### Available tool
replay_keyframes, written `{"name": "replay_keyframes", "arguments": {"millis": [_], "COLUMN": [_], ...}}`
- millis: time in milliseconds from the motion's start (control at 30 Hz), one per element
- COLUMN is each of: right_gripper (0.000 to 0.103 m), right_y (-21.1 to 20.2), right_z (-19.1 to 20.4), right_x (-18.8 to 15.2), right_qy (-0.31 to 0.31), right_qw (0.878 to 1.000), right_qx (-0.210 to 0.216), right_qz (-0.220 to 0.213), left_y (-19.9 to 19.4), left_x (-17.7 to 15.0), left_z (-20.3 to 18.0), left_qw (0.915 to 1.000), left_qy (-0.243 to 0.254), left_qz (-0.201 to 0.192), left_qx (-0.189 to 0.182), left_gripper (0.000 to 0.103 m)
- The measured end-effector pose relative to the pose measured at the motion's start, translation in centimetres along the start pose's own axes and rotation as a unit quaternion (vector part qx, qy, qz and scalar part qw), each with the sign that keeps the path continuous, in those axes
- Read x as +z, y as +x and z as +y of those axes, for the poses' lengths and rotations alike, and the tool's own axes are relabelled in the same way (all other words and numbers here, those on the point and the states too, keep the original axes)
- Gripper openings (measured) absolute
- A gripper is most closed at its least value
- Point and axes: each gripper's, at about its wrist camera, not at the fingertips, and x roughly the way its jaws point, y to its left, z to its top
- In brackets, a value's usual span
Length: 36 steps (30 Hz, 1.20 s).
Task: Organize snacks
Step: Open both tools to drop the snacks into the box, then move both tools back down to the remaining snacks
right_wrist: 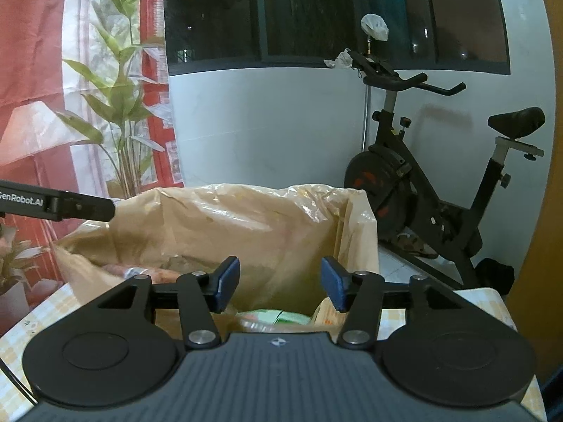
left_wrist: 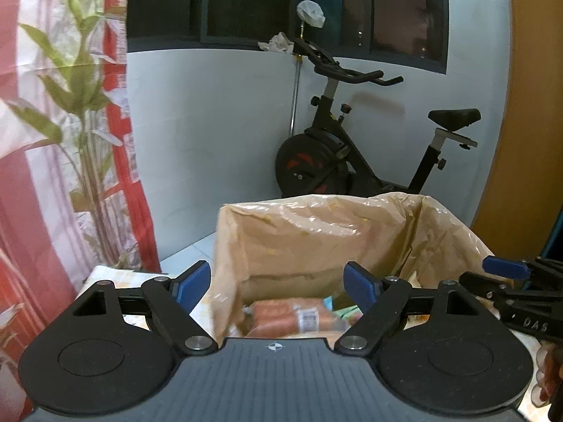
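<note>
A cardboard box lined with a tan plastic bag (left_wrist: pixel 316 232) stands on the table. Inside lie a pack of orange sausages (left_wrist: pixel 288 316) and a green packet (left_wrist: pixel 346 311). My left gripper (left_wrist: pixel 278 286) hovers over the box's near rim, jaws wide open, nothing between the blue pads. In the right wrist view the same lined box (right_wrist: pixel 246 225) fills the middle, with the green packet (right_wrist: pixel 274 316) and the sausage pack (right_wrist: pixel 140 272) below. My right gripper (right_wrist: pixel 279 283) is open above the packets and holds nothing. The right gripper (left_wrist: pixel 506 274) shows at the right edge of the left view.
The table has a yellow checked cloth (right_wrist: pixel 468 302). An exercise bike (left_wrist: pixel 352 154) stands behind the box against a white wall under dark windows. A red and white curtain with a leafy plant (left_wrist: pixel 81 105) is at the left. A hand (left_wrist: pixel 549 369) grips the right tool.
</note>
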Motion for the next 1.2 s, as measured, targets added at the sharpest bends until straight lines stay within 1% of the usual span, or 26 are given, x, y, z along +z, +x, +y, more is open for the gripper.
{"name": "replay_keyframes", "arguments": {"millis": [167, 400, 467, 600, 767, 900, 1067, 1200], "right_gripper": [0.055, 0.055, 0.057, 0.057, 0.057, 0.057, 0.057, 0.057], "right_y": [-2.0, -4.5, -5.0, -5.5, -5.1, -4.8, -4.4, -3.0], "right_z": [0.5, 2.1, 2.5, 3.0, 3.6, 3.8, 3.1, 2.6], "right_x": [-0.4, -2.3, -3.2, -5.0, -7.3, -8.8, -10.1, -10.4], "right_qy": [0.01, 0.0, 0.007, 0.018, 0.025, 0.024, 0.034, 0.036], "right_qw": [1.0, 0.999, 0.999, 0.999, 1.0, 0.999, 0.998, 0.997], "right_qx": [0.007, 0.012, 0.015, 0.013, 0.01, 0.008, -0.003, -0.011], "right_qz": [-0.011, -0.034, -0.035, -0.026, 0.001, 0.024, 0.046, 0.065], "left_y": [-2.7, -5.1, -5.5, -5.8, -4.8, -3.6, -1.5, 0.7], "left_x": [-1.5, -5.0, -6.2, -8.6, -11.0, -12.0, -12.2, -11.9], "left_z": [1.8, 4.1, 4.6, 5.5, 5.5, 4.7, 3.5, 2.2], "left_qw": [0.9999, 0.999, 0.9984, 0.9964, 0.9931, 0.9927, 0.9931, 0.9937], "left_qy": [-0.011, -0.037, -0.048, -0.075, -0.098, -0.094, -0.083, -0.072], "left_qz": [-0.003, 0.009, 0.016, 0.033, 0.063, 0.076, 0.083, 0.086], "left_qx": [0.006, 0.022, 0.024, 0.022, 0.013, 0.006, -0.004, -0.003], "left_gripper": [0.084, 0.084, 0.084, 0.084, 0.084, 0.084, 0.084, 0.084]}}
